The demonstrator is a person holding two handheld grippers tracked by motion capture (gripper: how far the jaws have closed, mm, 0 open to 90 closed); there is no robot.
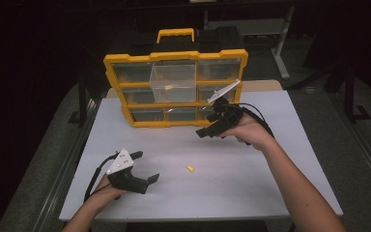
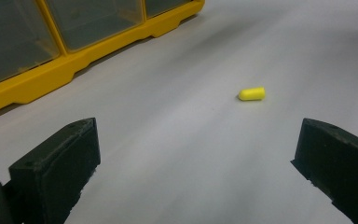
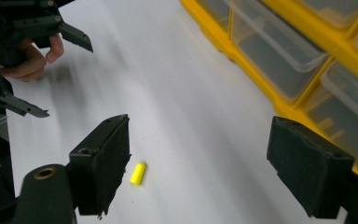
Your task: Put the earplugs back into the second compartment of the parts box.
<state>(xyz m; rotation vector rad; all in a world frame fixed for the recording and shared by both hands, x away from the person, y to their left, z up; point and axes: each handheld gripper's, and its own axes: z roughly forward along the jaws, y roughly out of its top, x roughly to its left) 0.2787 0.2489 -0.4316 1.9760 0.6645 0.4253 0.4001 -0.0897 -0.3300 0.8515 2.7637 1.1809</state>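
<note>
A small yellow foam plug (image 1: pixel 190 168) lies on the white table (image 1: pixel 270 183), near the front middle. My left gripper (image 1: pixel 147 166) rests low to its left, open, with the plug (image 2: pixel 251 94) ahead and right of the bare gap between its jaws (image 2: pixel 193 158). My right gripper (image 1: pixel 206 125) hovers in front of the yellow drawer organizer (image 1: pixel 174 89), open and holding nothing. Its own view (image 3: pixel 200 168) looks down on the plug (image 3: pixel 138 173) beside its left jaw. One clear drawer (image 1: pixel 173 82) is pulled out, with a small yellow piece (image 1: pixel 169 87) inside.
The organizer (image 2: pixel 51 77) stands upright at the table's back edge, and its clear drawers (image 3: pixel 279 46) run along the right gripper's right side. The left gripper (image 3: pixel 67 79) and its hand show far off in the right gripper view. Dark floor and table legs surround the table.
</note>
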